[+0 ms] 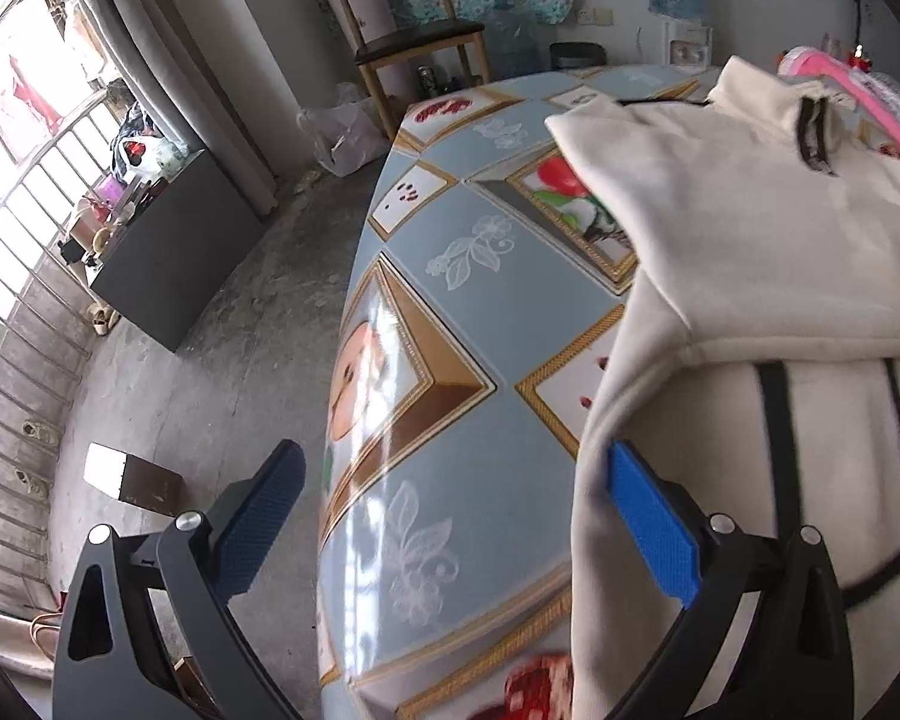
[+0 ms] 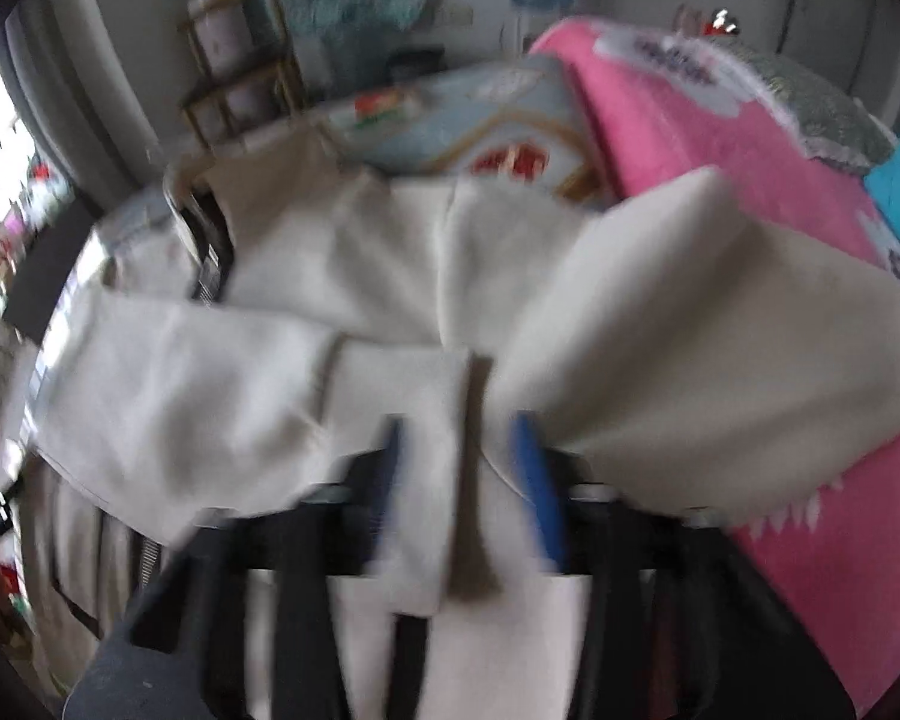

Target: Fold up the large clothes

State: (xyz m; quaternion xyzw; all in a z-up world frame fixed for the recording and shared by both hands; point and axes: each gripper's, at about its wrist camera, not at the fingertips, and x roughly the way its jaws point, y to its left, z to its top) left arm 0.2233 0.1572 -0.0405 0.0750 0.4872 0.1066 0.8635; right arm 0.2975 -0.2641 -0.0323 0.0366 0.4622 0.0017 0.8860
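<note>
A cream garment with black trim (image 1: pixel 744 228) lies partly folded on the patterned table (image 1: pixel 450 312). My left gripper (image 1: pixel 456 474) is open and empty at the table's left edge; its right finger (image 1: pixel 651 525) touches the garment's left side. In the blurred right wrist view the same cream garment (image 2: pixel 342 300) lies bunched. My right gripper (image 2: pixel 459 438) is shut on a fold of it, with cloth pinched between the blue pads.
A pink blanket (image 2: pixel 720 138) lies on the table to the right of the garment, also seen in the left wrist view (image 1: pixel 870 102). A wooden chair (image 1: pixel 414 42) stands beyond the table's far end. A dark cabinet (image 1: pixel 174 252) stands by the window at left.
</note>
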